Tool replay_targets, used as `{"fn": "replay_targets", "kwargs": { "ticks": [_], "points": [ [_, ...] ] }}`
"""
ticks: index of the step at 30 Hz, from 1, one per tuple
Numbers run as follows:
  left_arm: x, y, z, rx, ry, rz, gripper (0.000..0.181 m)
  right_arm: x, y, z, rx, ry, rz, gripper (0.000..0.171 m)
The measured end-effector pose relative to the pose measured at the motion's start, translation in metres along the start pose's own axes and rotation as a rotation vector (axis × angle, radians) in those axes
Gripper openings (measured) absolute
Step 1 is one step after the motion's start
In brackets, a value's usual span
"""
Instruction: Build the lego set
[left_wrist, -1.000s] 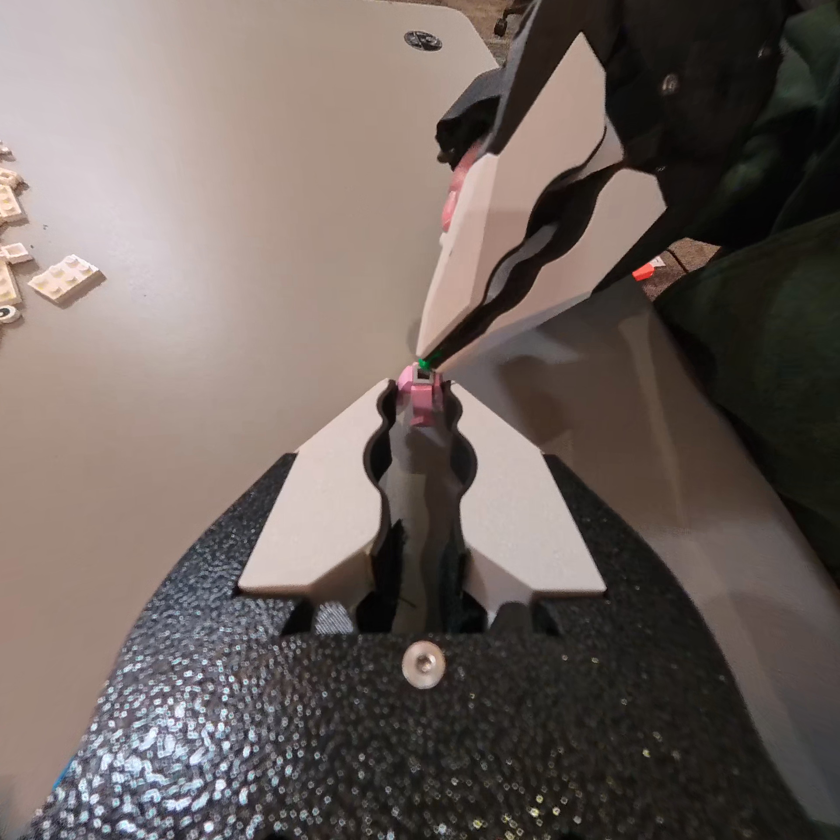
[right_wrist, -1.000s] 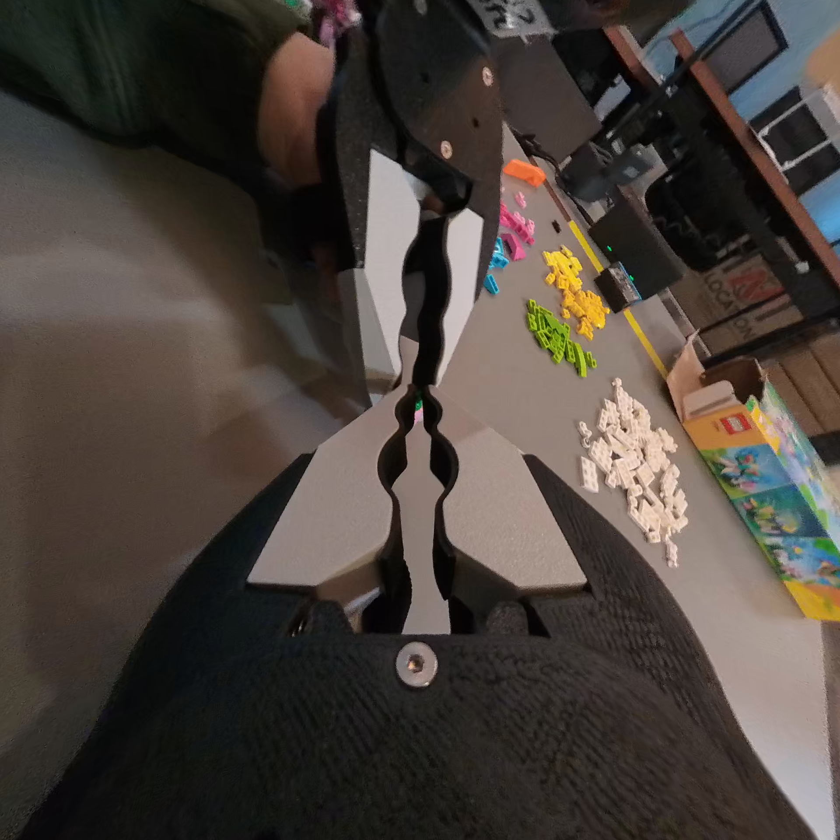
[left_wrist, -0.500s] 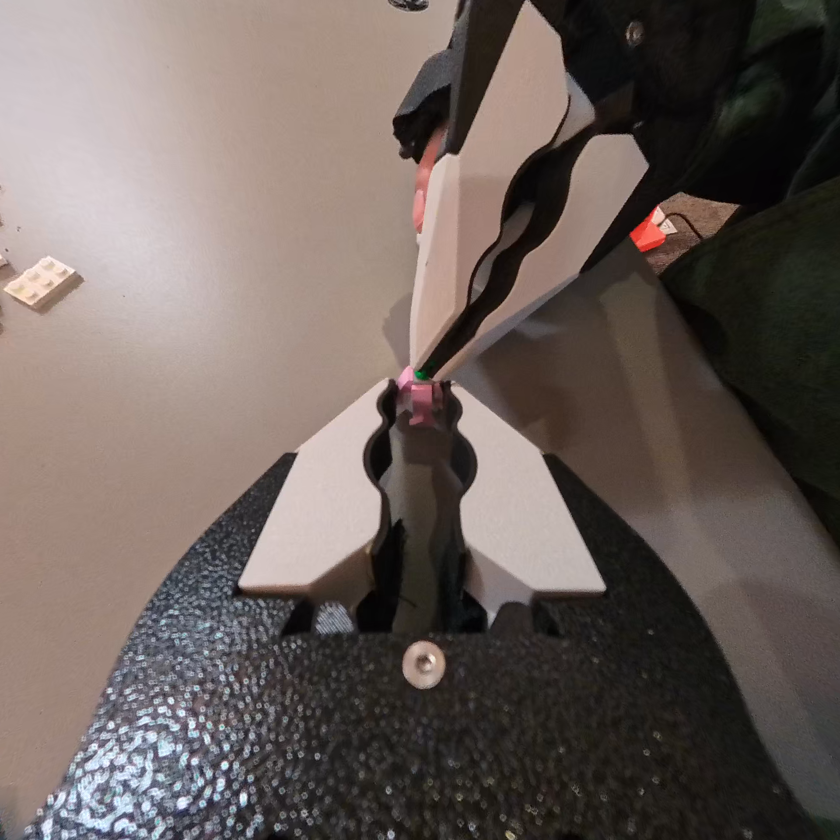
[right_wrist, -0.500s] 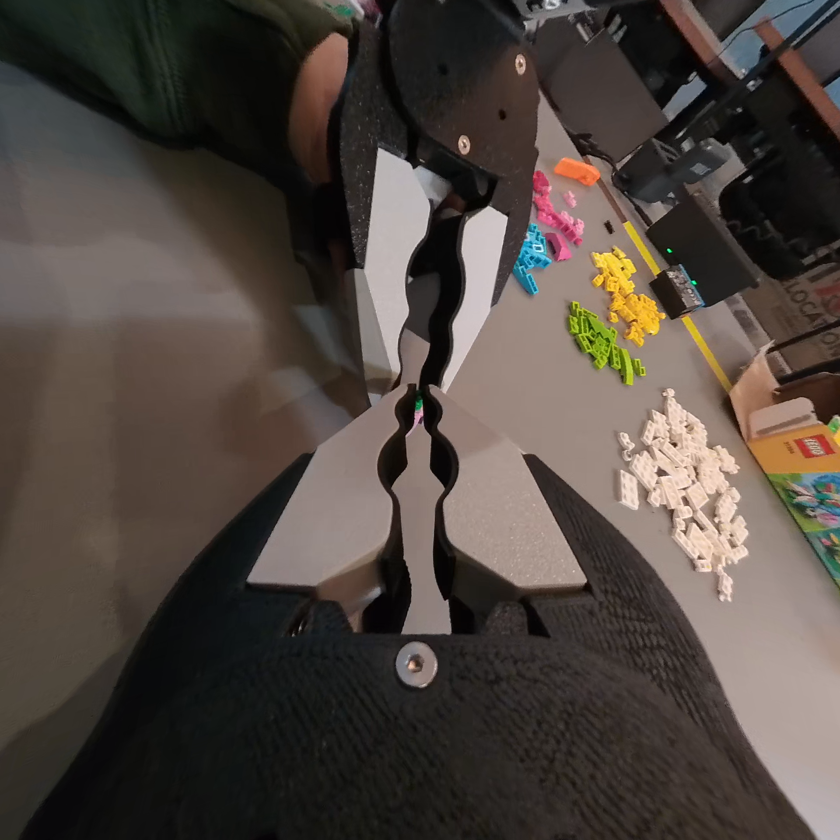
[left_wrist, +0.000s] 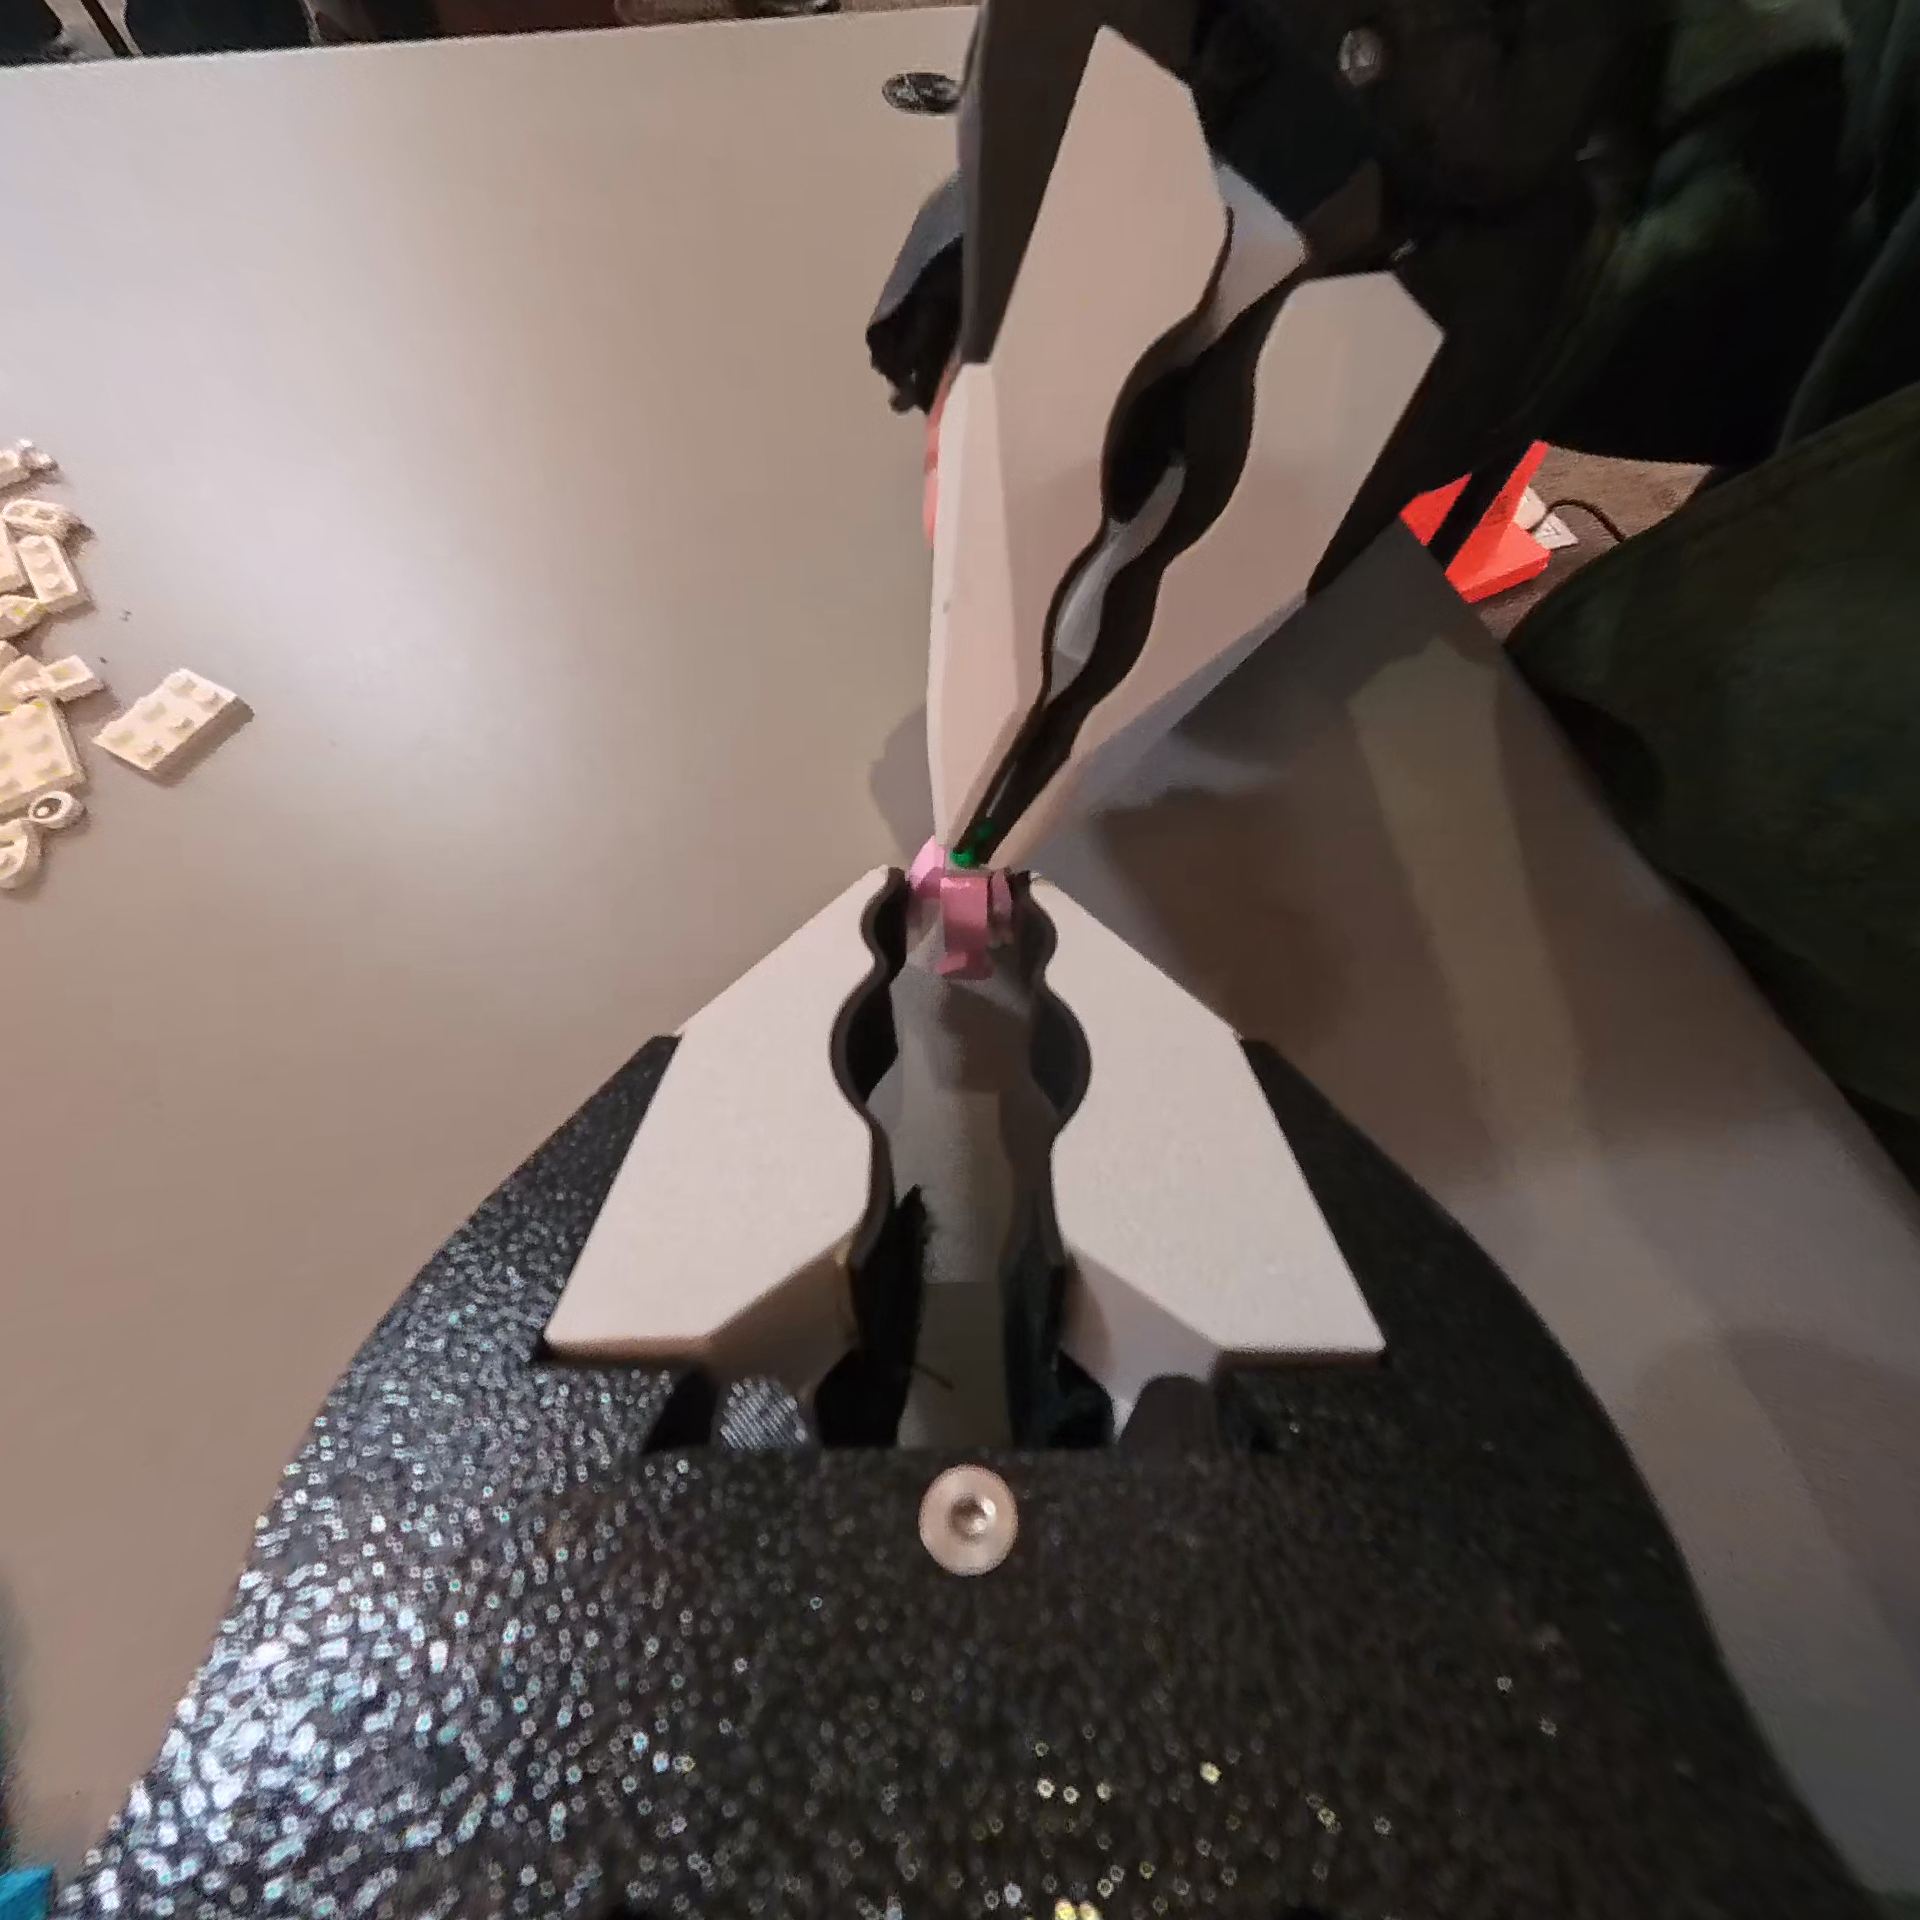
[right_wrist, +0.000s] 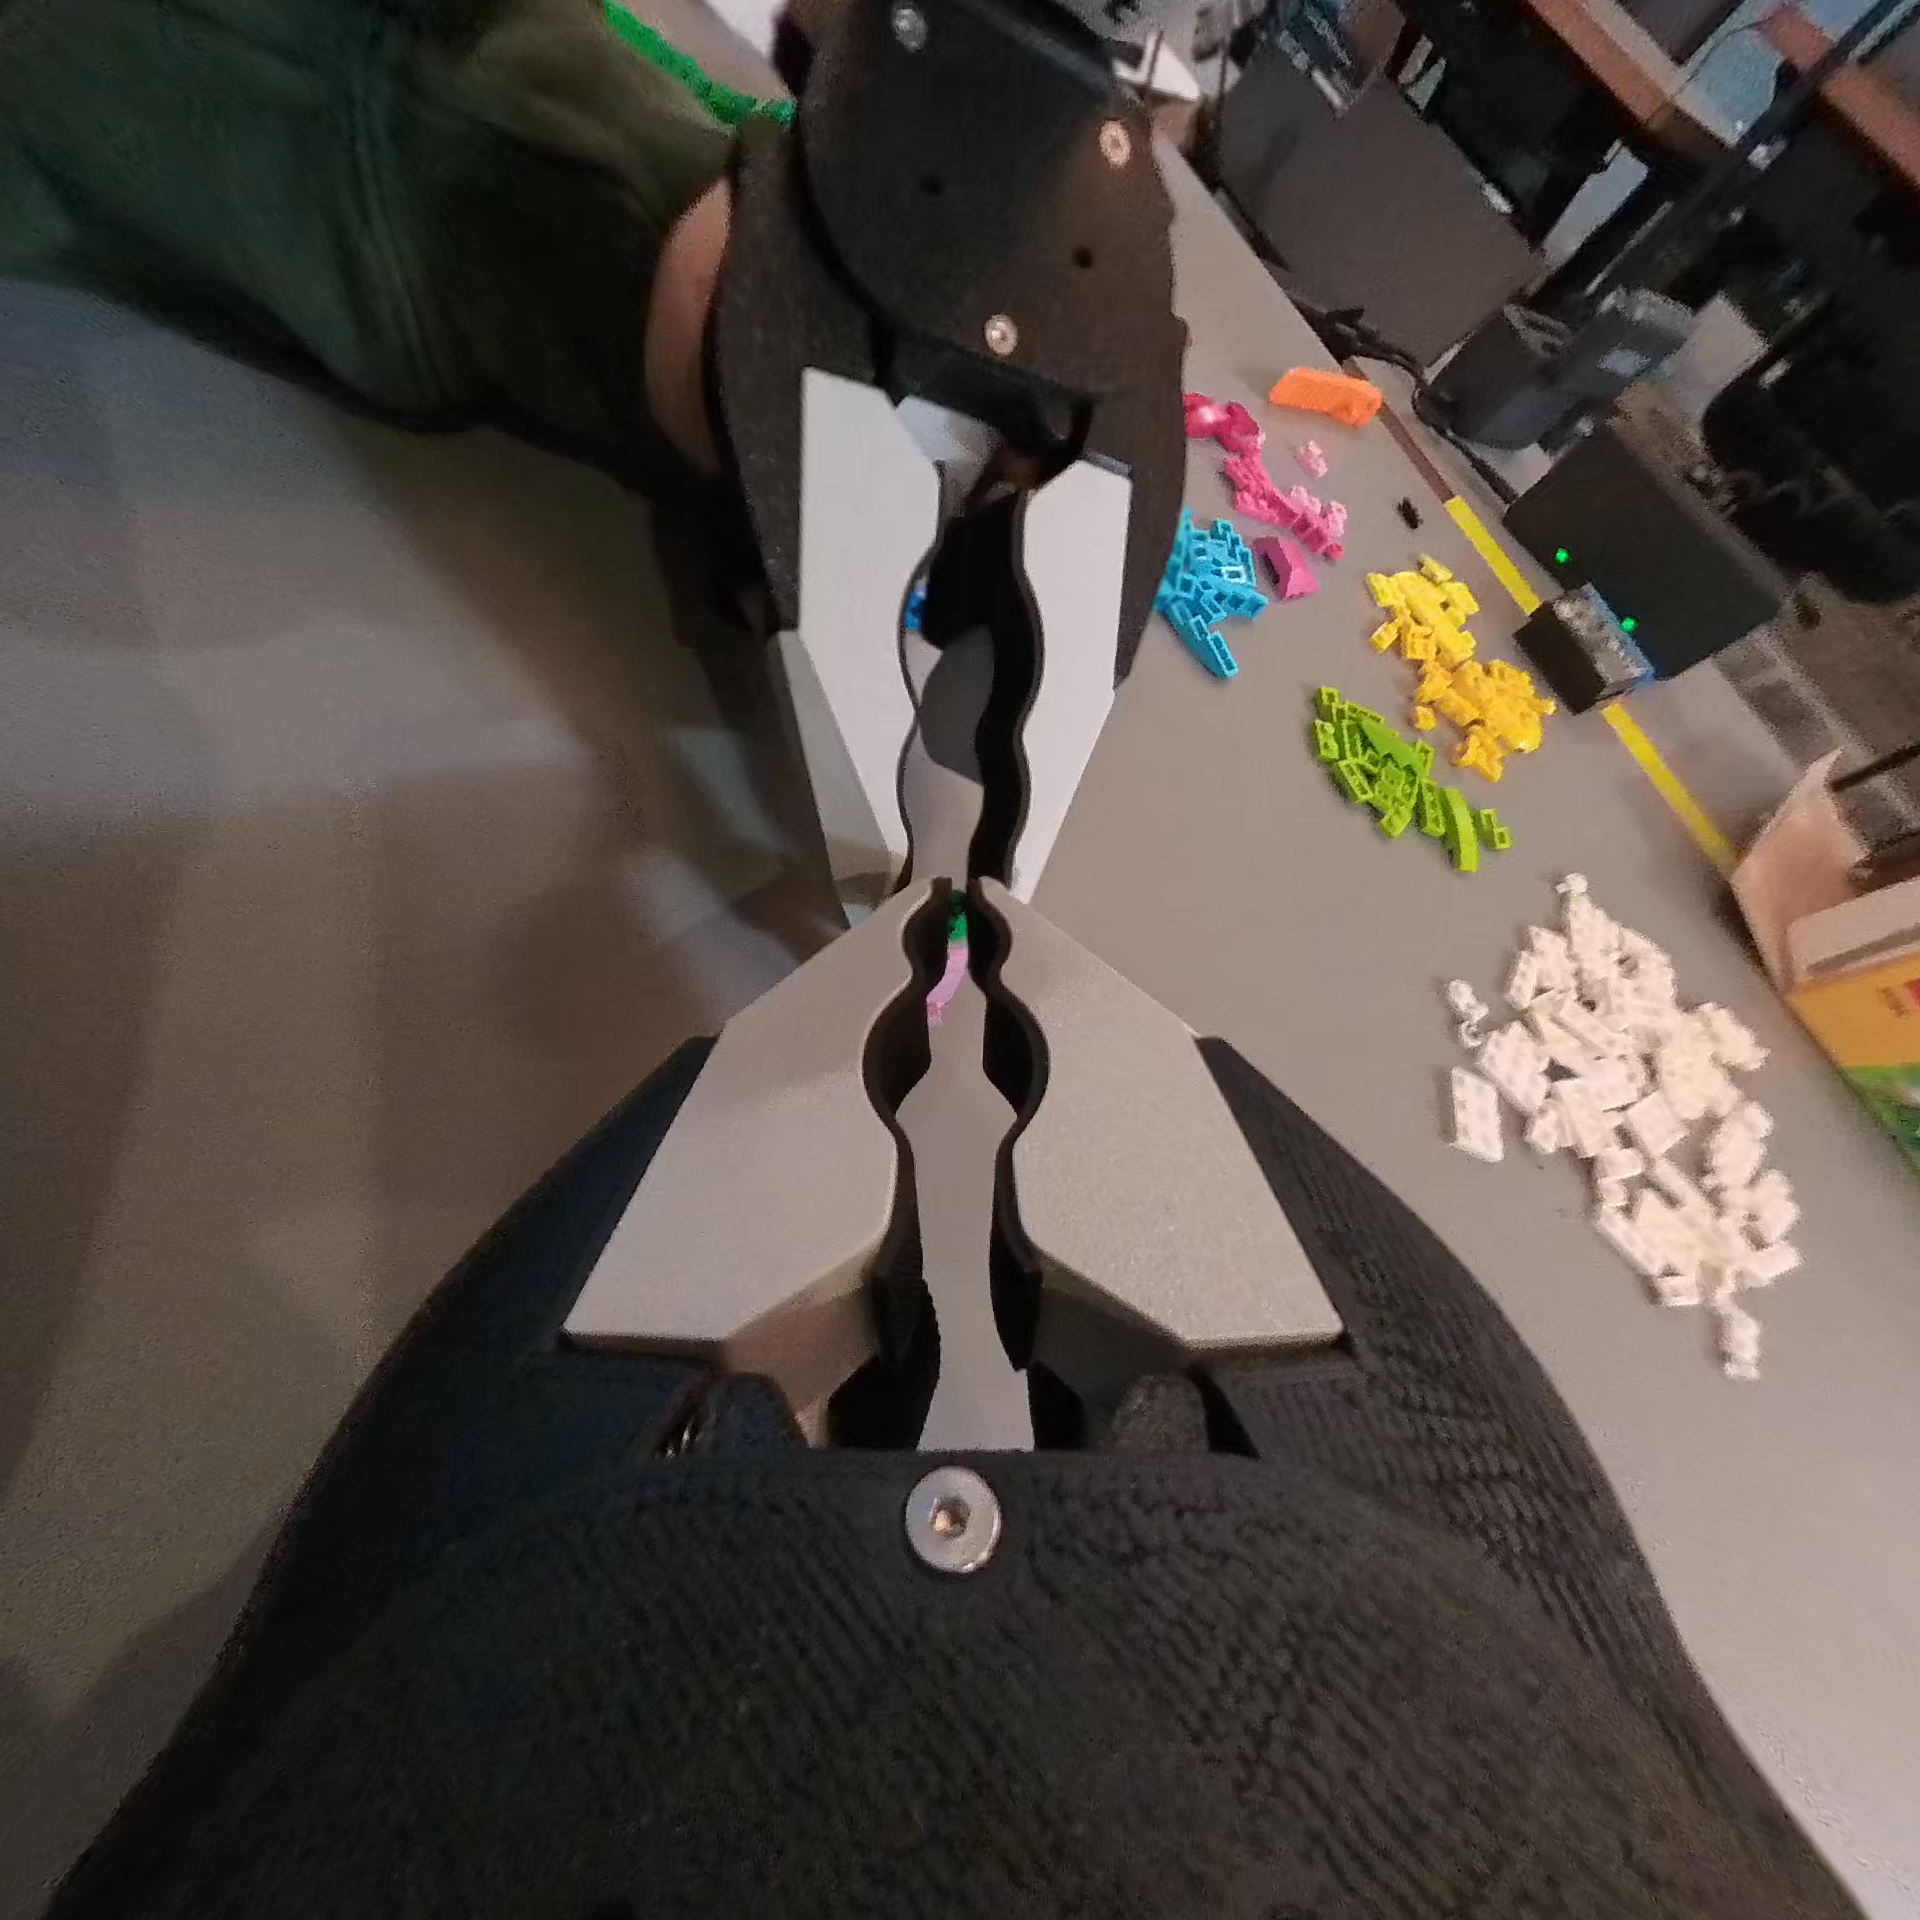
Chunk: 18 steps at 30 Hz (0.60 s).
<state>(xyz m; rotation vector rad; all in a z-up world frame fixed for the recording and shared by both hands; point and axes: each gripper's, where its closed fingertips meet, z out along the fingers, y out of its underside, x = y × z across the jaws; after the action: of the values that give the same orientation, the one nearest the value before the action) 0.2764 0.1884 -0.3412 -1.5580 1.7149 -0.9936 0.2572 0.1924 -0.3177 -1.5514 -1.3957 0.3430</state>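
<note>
While left gripper (left_wrist: 961, 902) clamps pink piece (left_wrist: 964, 914) and right gripper (right_wrist: 958, 914) pinches green piece (left_wrist: 965, 858), tip-to-tip above table (left_wrist: 468, 468): misaligned push likely pops either tiny part loose.

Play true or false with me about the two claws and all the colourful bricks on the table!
1. The left claw pinches a pink piece. True.
2. The right claw is wide open and empty. False: it is shut on a tiny green piece.
3. The two claws meet tip to tip. True.
4. The white bricks are stacked into a tower. False: they lie in a loose pile.
5. Green bricks lie beside yellow bricks. True.
</note>
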Motion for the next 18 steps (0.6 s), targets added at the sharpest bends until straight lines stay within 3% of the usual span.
{"fn": "replay_targets", "kwargs": {
  "ticks": [1,18],
  "points": [
    [-0.0004,-0.0003,-0.0002,0.002,-0.002,-0.002,0.017,0.0005,-0.0002,-0.0002,0.007,-0.010,0.043,0.001],
    [0.0001,-0.0036,-0.0020,0.025,0.006,-0.004,0.018,0.0014,-0.0028,-0.0027,0.068,-0.028,0.083,0.001]
  ]
}}
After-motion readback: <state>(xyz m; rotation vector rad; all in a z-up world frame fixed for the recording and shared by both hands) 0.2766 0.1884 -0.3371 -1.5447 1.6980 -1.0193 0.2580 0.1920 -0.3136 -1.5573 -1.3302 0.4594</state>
